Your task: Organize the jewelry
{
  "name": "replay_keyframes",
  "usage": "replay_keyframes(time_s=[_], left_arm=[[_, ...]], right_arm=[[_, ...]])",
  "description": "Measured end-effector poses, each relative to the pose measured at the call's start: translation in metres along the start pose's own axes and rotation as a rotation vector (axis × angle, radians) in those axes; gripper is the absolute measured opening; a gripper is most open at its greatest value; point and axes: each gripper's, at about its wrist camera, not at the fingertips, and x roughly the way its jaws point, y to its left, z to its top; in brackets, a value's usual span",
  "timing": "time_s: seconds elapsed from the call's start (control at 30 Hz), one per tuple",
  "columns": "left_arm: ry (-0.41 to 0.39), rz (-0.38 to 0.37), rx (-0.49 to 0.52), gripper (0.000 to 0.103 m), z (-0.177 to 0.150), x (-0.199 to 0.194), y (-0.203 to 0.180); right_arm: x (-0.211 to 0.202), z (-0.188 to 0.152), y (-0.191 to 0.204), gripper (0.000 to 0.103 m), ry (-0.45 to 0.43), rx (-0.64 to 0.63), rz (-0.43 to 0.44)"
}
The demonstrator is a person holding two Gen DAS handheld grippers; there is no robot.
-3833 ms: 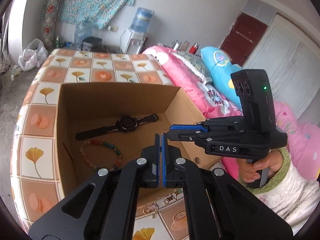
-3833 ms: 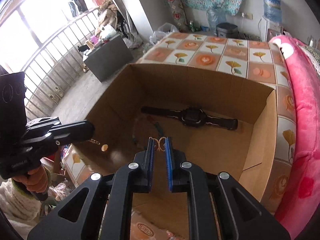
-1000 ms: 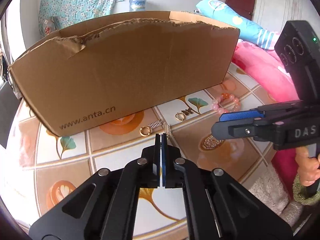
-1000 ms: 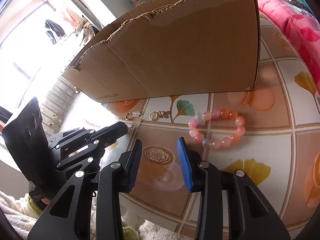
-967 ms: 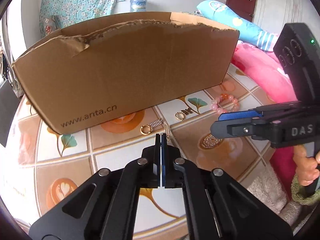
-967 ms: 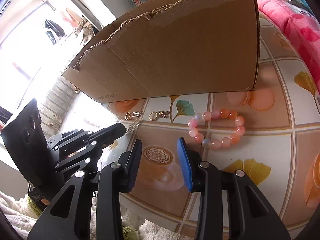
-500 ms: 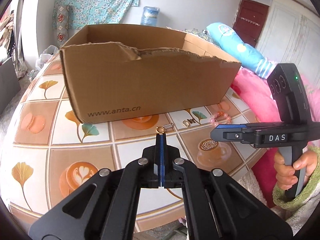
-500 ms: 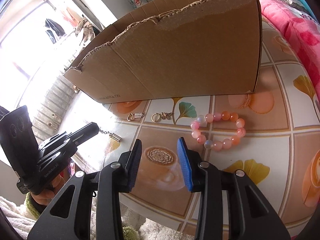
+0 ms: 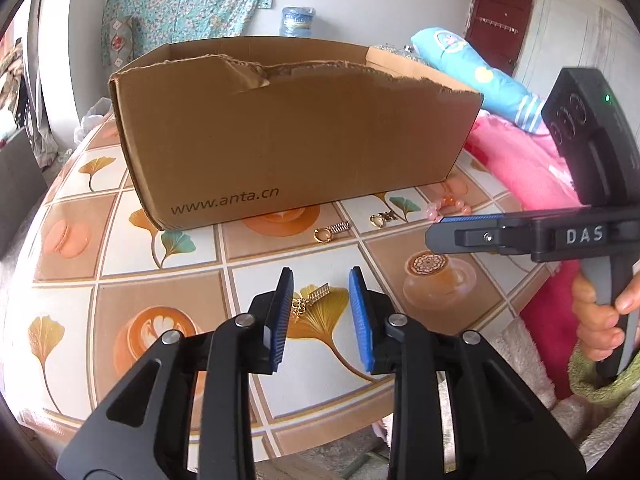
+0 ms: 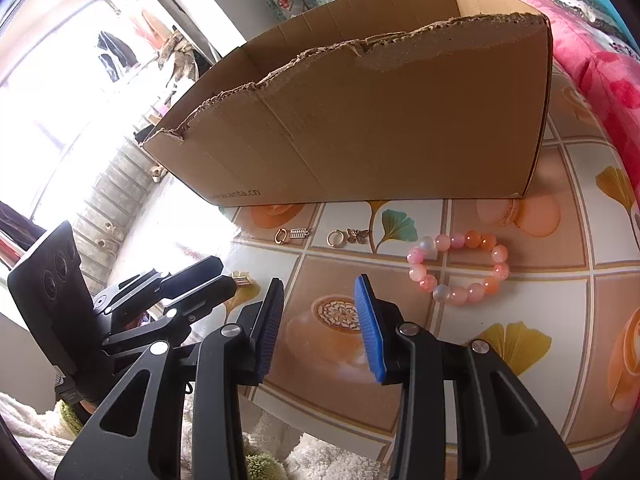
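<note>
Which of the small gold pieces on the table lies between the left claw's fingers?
The gold chain piece, lying alone on the yellow leaf tile between the opening jaws. The other two, abacus charm and butterfly charm, lie beside the box.

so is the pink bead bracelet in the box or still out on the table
Out. The pink bead bracelet lies on the table in front of the cardboard box.

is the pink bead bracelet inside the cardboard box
No, the pink bead bracelet lies on the tabletop in front of the cardboard box.

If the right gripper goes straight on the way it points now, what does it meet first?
Most likely the bare tablecloth, at the printed coffee cup between the fingers of the right gripper. The pink bead bracelet lies off to the right, though depth is uncertain.
</note>
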Motion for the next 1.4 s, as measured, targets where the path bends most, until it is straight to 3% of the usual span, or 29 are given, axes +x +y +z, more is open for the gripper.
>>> replay_keyframes(time_s=[0.3, 0.37, 0.5, 0.67, 0.93, 1.23, 1.4], left_arm=[[0.055, 0.078, 0.09, 0.026, -0.001, 0.011, -0.01], [0.066, 0.1, 0.12, 0.021, -0.001, 0.012, -0.012], [0.087, 0.075, 0.136, 0.007, -0.001, 0.009, -0.011], [0.09, 0.061, 0.176, 0.003, -0.003, 0.008, -0.016], [0.047, 0.014, 0.082, 0.003, -0.004, 0.003, -0.012], [0.007, 0.02, 0.027, 0.001, -0.001, -0.005, -0.001], [0.011, 0.024, 0.012, 0.001, -0.003, -0.003, 0.003]], right_arm=[[0.0, -0.004, -0.004, 0.037, -0.007, 0.007, 0.004], [0.0, -0.004, -0.004, 0.037, -0.007, 0.008, 0.003], [-0.001, -0.004, -0.005, 0.037, -0.011, 0.007, 0.004], [0.0, -0.005, -0.004, 0.037, -0.01, 0.005, 0.006], [-0.003, -0.001, 0.003, 0.037, -0.019, -0.023, -0.016], [0.011, 0.005, 0.017, 0.037, -0.017, -0.082, -0.042], [0.019, 0.009, 0.02, 0.036, -0.016, -0.104, -0.102]])
